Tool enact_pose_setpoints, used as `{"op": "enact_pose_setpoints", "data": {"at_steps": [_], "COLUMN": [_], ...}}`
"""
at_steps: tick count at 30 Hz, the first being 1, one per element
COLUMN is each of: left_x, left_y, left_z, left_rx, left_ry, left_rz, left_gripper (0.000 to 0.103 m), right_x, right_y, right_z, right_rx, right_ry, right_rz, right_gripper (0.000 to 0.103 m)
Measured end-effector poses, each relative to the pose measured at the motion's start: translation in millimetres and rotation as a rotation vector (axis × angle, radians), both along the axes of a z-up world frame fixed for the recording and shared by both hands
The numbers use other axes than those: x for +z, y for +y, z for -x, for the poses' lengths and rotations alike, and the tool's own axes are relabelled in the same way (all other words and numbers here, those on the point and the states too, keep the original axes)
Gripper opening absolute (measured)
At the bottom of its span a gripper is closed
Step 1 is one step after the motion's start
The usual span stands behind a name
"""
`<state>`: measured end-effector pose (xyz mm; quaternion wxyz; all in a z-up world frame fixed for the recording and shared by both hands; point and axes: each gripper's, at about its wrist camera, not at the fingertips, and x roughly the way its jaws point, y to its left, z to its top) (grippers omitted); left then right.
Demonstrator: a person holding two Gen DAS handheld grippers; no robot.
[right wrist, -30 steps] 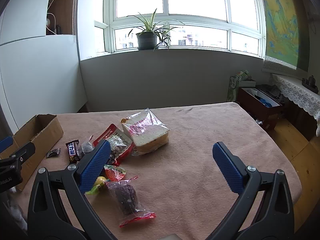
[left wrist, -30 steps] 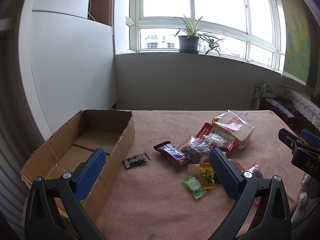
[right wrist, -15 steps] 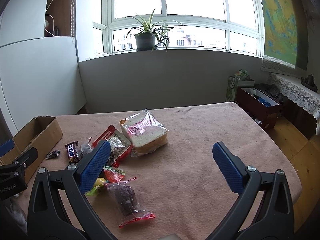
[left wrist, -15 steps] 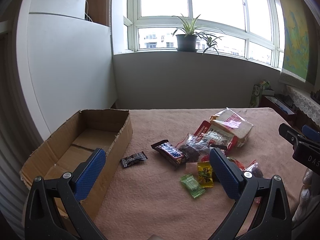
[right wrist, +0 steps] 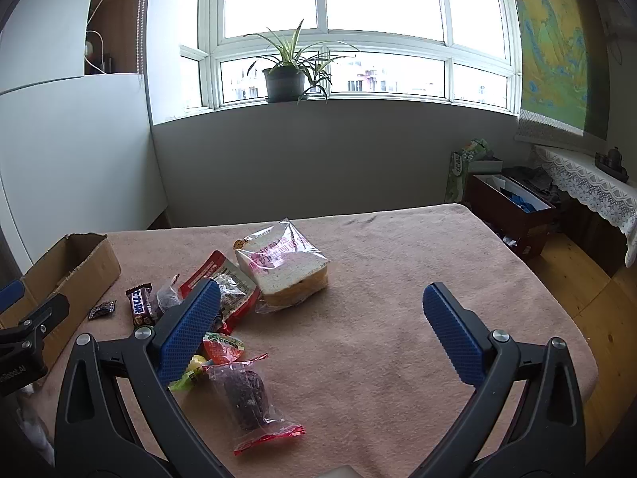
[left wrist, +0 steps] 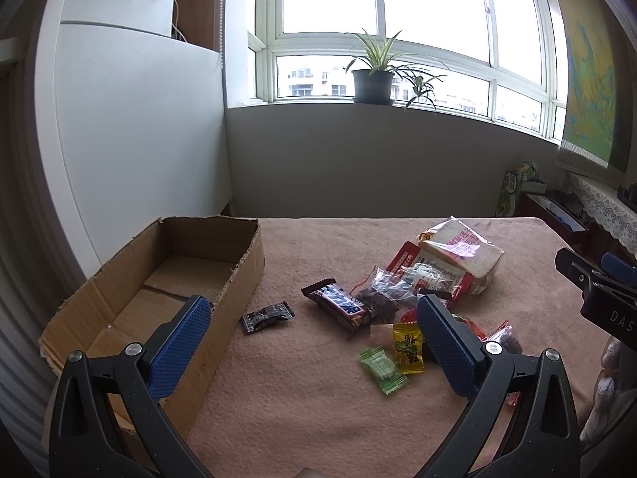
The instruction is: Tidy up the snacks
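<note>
While both sets of jaws stand wide open and hold nothing, the left gripper (left wrist: 312, 342) hangs over the pink cloth (left wrist: 302, 410) beside the cardboard box (left wrist: 239, 275), and the right gripper (right wrist: 320, 326) hangs near the snacks (left wrist: 382, 302), which lie in a heap beside the box, not inside it

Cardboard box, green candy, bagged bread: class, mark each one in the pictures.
cardboard box (left wrist: 243, 263), left wrist view, on its right wall.
green candy (left wrist: 383, 365), left wrist view, wrapper's middle.
bagged bread (right wrist: 283, 263), right wrist view, bag's top face.
</note>
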<state>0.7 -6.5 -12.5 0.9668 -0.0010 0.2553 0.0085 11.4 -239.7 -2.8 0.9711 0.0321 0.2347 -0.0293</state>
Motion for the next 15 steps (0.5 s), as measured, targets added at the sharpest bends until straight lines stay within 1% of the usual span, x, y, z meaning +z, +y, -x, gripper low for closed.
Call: {"op": "enact_pose_setpoints", "data": {"at_steps": [15], "left_x": [0.1], "left_y": [-1.5], "left_z": [0.6], "left_rx": [-0.002], "left_ry": [0.002], "left_rz": [-0.005], "left_gripper": [0.103], "right_x": [-0.8], "right_y": [-1.2], "right_z": [-0.4], "right_rx": [-0.003], "right_ry": [0.001], "right_rz": [-0.001], "right_gripper": [0.103]}}
